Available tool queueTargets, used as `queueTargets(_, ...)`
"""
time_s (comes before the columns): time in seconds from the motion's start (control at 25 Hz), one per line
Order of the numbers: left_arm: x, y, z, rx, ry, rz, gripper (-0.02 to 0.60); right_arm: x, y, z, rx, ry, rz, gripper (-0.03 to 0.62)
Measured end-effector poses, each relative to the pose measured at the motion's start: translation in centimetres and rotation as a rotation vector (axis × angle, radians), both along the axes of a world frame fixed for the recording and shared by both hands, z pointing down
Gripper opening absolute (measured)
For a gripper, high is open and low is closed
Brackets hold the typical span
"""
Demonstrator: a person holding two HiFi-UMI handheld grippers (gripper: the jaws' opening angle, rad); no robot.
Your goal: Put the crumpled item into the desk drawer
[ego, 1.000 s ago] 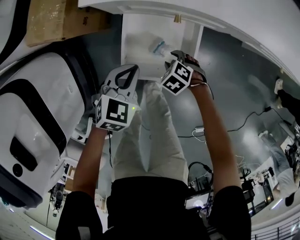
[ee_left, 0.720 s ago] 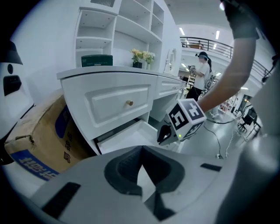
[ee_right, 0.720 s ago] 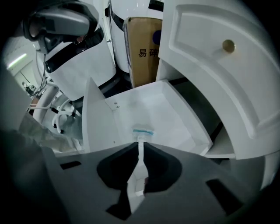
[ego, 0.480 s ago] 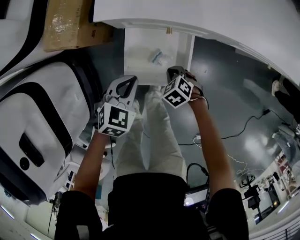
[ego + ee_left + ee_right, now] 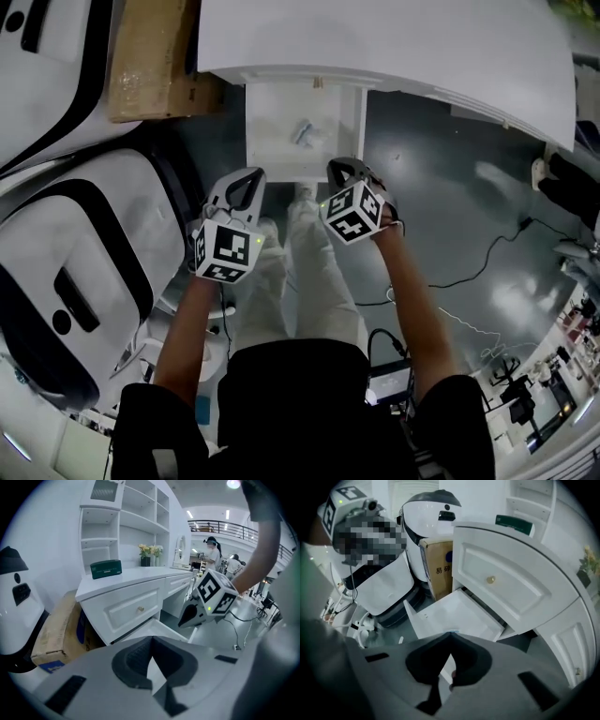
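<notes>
The crumpled item, a small pale wad, lies inside the open white desk drawer. Nothing touches it. My right gripper hangs above the drawer's front edge, shut, with nothing between its fingers. In the right gripper view its tips meet over the drawer; the wad is hidden there. My left gripper is beside it on the left, also shut and empty. The left gripper view shows its tips together, the drawer beyond them, and the right gripper to the right.
The white desk runs across the top. A cardboard box stands left of the drawer, next to a large white and black machine. Cables trail over the grey floor at right. A green box sits on the desk.
Both grippers have lifted up and back from the drawer. The right gripper has come away from the crumpled item, which stays lying in the drawer.
</notes>
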State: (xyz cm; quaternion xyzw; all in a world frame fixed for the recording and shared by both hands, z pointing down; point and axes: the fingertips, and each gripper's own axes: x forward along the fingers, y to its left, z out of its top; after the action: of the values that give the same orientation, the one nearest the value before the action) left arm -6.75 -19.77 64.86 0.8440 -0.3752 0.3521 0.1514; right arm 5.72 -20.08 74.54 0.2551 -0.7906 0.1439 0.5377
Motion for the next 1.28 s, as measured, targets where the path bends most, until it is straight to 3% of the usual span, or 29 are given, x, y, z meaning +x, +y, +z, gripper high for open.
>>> queueTargets(0.28,-0.7,0.2,-3.1,0.039,-0.011,-0.021,0.006,-0.4,-0.8,-6.8,0.063,-0.112,0.117,-0.005)
queueTargets(0.76,-0.3,1.2,-5.7,0.101,0.051,-0.036,0.006,-1.7,-1.4,-14.3,0.207,-0.201,0.227,-0.005)
queueTargets(1.28,-0.2,2.1,-16.0,0.241,0.084,-0.059,0.006,-2.3,0.8,-25.6,0.327,-0.347,0.293,-0.005)
